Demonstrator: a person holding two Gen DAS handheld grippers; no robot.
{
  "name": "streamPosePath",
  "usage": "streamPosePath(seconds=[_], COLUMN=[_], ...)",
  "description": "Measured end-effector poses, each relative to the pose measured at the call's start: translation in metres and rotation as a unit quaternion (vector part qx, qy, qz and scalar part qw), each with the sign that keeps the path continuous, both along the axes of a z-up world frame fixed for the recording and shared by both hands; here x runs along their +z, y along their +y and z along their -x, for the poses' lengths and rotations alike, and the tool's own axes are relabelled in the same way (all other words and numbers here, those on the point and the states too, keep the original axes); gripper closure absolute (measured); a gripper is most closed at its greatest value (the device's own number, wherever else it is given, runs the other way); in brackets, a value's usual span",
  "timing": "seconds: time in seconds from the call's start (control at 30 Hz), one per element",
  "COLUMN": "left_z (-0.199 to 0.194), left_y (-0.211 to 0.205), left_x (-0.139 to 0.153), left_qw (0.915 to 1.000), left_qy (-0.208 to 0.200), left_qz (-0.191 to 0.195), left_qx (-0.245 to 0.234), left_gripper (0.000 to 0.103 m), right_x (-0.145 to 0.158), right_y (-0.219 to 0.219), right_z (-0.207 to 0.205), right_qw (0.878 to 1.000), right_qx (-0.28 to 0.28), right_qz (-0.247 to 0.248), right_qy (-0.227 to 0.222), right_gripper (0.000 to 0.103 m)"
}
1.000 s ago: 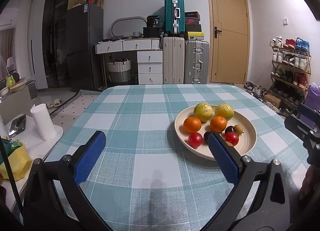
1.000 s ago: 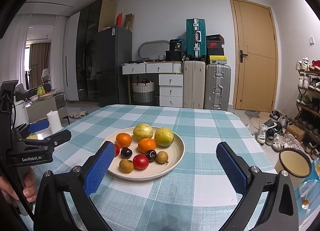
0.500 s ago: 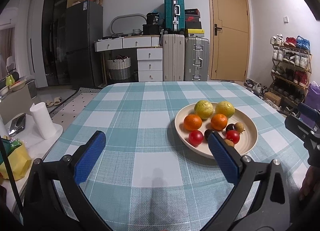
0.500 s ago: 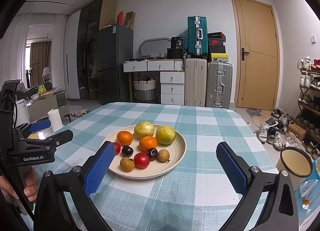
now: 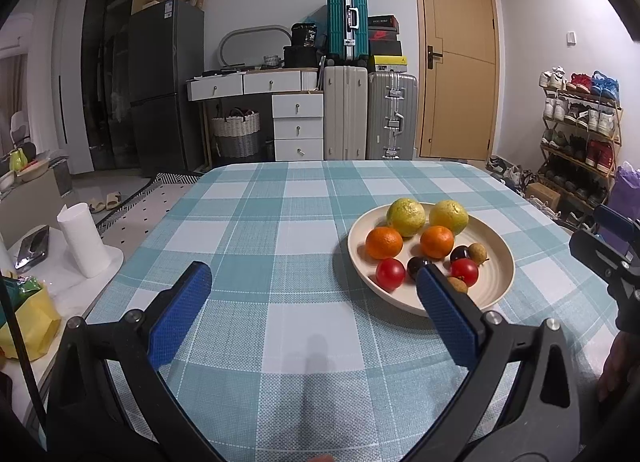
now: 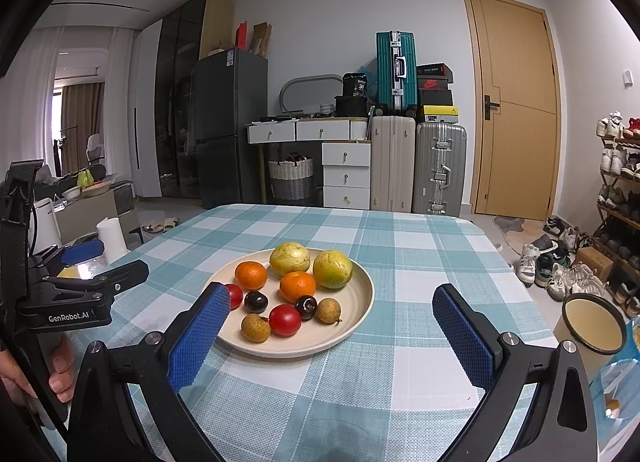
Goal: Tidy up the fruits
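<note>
1. Across the checked counter (image 6: 400, 374), a cream plate (image 6: 360, 302) sits centrally, holding all the fruit.
2. Both the left tool (image 5: 316, 310) and right tool (image 6: 332, 326) hover spread wide, empty, short of the plate.
3. Two guavas (image 6: 290, 258) and two oranges (image 6: 297, 286) fill the far half.
4. Tomatoes (image 6: 285, 320), cherries (image 6: 256, 301) and longans (image 6: 256, 328) crowd together; each should probably be approached from above, closing gently.

"GenRobot.AI" stood in white letters on the black body of the left gripper (image 6: 102, 266), seen from the right wrist. A dark tub (image 6: 354, 85) on the desk bore "36". Other labels, on the fridge and boxes, were too small to read.
</note>
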State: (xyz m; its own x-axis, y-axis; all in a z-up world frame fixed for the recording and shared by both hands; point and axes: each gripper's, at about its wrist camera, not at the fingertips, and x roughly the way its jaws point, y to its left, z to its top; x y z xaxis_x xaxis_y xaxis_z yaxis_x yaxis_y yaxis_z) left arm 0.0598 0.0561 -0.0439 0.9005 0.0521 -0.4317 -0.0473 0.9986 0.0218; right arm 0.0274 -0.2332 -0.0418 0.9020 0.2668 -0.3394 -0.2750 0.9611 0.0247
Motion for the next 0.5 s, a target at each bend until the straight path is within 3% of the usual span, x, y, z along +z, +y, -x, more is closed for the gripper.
streamPosePath(seconds=[0.5], left_z=[-0.0013], left_y=[-0.0052], left_x=[0.0], left_qw=[0.9999], left_qy=[-0.004], left_qz=[-0.001], left_qx=[-0.01], left_gripper=[0.001], right_x=[-0.0001], right_y=[-0.0003], right_z=[-0.0002], right_qw=[1.0], right_qx=[0.0], right_qz=[-0.001], right_qy=[0.0], right_gripper=[0.0])
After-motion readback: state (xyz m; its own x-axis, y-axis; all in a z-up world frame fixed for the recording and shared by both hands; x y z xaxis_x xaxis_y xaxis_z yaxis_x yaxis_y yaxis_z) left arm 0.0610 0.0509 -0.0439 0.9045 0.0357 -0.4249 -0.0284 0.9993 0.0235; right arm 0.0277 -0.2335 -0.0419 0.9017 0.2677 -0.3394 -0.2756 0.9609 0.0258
